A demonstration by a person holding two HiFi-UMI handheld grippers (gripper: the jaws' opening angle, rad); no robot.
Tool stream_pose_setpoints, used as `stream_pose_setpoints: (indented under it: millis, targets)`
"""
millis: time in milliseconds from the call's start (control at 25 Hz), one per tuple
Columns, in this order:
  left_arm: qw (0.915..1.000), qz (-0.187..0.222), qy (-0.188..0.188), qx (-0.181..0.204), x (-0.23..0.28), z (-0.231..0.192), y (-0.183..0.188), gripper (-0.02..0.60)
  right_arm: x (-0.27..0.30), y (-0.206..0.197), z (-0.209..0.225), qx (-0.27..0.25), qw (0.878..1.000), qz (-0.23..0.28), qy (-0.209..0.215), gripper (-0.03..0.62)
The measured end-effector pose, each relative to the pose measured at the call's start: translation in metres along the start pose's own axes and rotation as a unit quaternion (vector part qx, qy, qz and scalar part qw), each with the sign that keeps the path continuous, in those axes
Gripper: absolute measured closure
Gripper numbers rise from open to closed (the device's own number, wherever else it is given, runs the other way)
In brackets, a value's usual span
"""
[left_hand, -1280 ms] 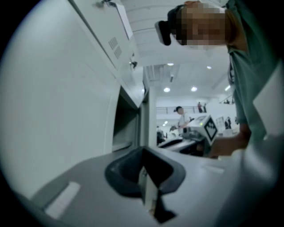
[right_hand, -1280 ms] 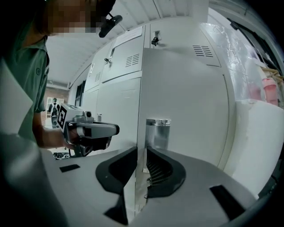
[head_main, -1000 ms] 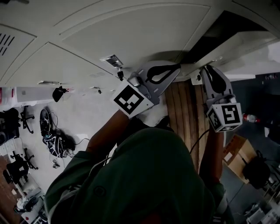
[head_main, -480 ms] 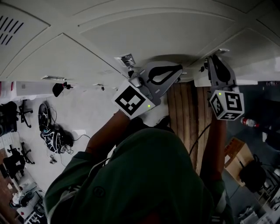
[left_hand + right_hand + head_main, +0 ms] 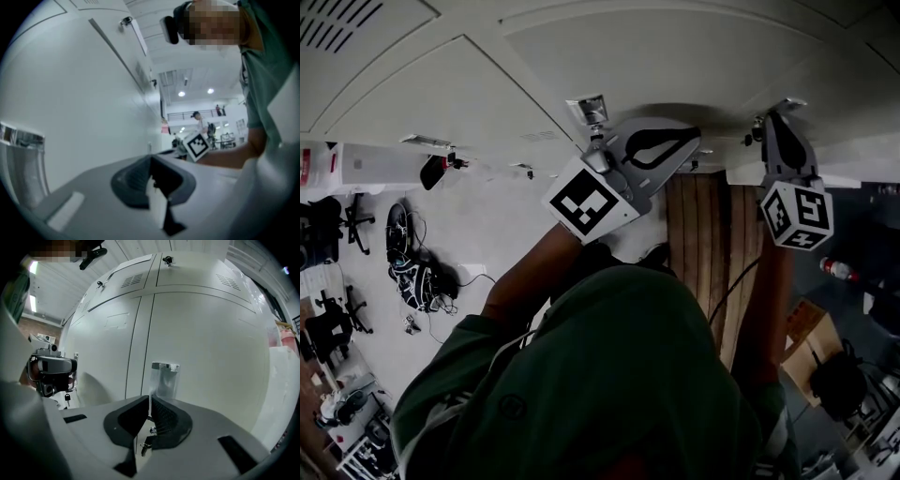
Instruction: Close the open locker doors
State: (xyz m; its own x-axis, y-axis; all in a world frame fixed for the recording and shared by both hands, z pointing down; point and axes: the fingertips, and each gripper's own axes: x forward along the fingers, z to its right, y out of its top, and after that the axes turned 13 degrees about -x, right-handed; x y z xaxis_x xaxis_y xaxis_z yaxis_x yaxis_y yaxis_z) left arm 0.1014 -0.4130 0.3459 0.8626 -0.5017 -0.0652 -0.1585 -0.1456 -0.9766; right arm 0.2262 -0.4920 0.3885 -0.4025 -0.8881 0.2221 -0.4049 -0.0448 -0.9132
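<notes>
White locker doors (image 5: 201, 333) sit flush, seams tight, on the far side of both tools. Right gripper (image 5: 150, 401): jaws pinched together, nothing held, tips aimed just under a chrome handle (image 5: 165, 367). Left gripper (image 5: 151, 164): jaws together too, nothing held, door face close on its left. Can't tell if either touches.
</notes>
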Motion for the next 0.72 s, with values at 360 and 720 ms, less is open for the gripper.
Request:
stream_pose_setpoints:
  millis: [360,720]
  targets:
    - [0.9998,0.004,0.006,0.018,-0.007,0.017,0.007,0.583,-0.024,0.007,-0.008,0.008,1.000,0.014,0.014,0.576]
    - [0.9992,0.016,0.004,0.036,-0.008,0.052,0.017,0.583,-0.096,0.035,-0.023,0.024,0.997,0.058,0.048,0.580]
